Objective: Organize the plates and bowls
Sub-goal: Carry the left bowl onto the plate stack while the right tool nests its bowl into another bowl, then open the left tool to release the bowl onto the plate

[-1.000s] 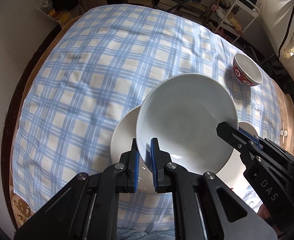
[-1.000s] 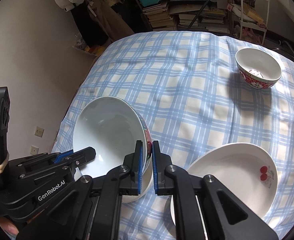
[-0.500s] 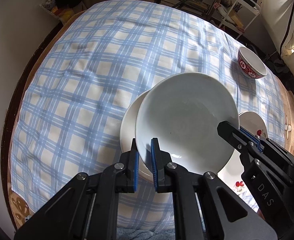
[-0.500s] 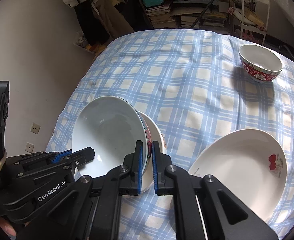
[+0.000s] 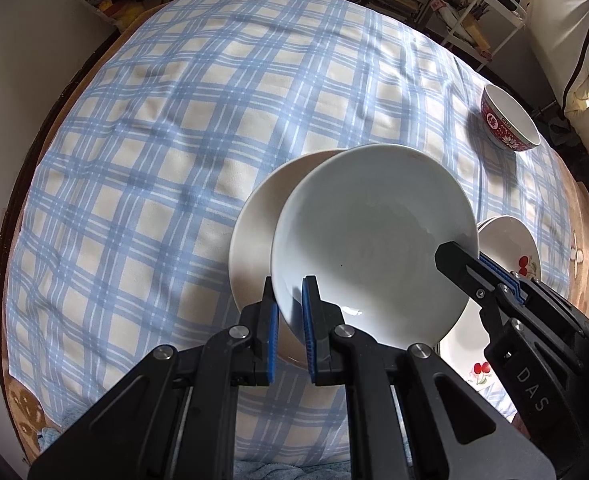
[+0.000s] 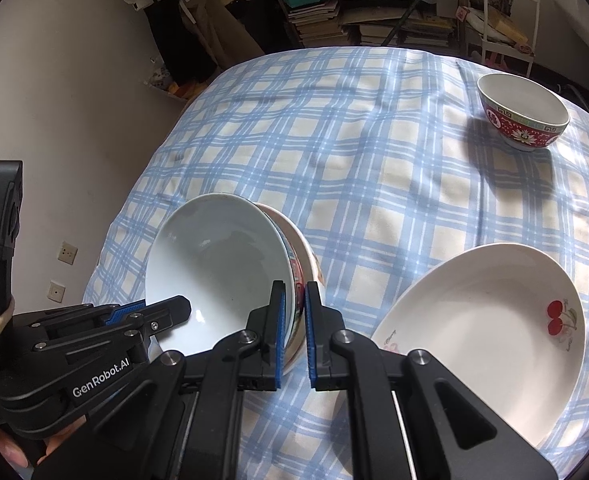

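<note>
**Here: one large bowl, carried by two grippers above a plate**

Item held: a large white bowl [image 5: 374, 240], red-patterned outside, gripped at two opposite points of its rim. The left hand-held gripper [image 5: 290, 312] was clamped on the near rim, one blue pad inside, one outside. The right hand-held gripper [image 6: 294, 320] was clamped likewise on the other side. A two-point hold suits a wide, heavy bowl: it cannot swing or tip from a single pinch.

Position: tilted, hanging over a plain white plate [image 5: 254, 232] on the surface. Whether bowl and plate touched could not be told. Judged step: setting the bowl onto that plate.

Other ware: a cherry-printed plate [image 6: 486, 320] just beside; a small red-patterned bowl [image 6: 522, 116] well apart, toward the far edge.

Surface: a table under a blue-and-cream checked cloth [image 5: 174, 140], lightly wrinkled, sunlit in patches.

Room: stacked books [image 6: 322, 20] and cluttered shelves behind, a white metal rack [image 6: 510, 4], a pale wall with sockets [image 6: 66, 252].
</note>
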Demonstrator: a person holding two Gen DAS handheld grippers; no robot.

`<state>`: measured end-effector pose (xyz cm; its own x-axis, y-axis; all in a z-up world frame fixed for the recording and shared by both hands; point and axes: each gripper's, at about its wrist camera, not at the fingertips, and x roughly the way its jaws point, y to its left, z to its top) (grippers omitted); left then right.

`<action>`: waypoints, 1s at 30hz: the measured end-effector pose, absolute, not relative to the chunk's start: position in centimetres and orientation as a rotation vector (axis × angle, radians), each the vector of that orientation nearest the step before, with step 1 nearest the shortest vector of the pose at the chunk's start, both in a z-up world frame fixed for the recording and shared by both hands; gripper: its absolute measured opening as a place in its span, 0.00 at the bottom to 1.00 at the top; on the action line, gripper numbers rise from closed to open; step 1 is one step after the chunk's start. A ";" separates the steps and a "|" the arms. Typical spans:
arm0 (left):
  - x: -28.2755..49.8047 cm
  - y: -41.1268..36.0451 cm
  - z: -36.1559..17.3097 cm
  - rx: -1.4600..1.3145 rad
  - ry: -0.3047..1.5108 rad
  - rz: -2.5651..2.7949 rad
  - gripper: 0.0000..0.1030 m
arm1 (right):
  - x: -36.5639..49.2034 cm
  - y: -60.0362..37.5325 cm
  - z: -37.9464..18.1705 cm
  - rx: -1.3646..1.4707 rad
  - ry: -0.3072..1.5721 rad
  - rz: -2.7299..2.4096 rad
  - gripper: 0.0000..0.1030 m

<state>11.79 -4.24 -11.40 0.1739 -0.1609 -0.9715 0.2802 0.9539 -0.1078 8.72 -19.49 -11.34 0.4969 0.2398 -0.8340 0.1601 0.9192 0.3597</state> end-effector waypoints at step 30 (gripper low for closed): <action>12.4 -3.8 -10.8 0.149 1.315 -0.298 0.16 | 8.8 -20.2 -10.2 0.407 1.003 0.038 0.12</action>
<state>12.36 -3.78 -10.78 0.2224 -0.1313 -0.9661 0.2985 0.9525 -0.0607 8.83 -20.16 -10.23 0.5434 0.2161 -0.8112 0.1541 0.9242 0.3494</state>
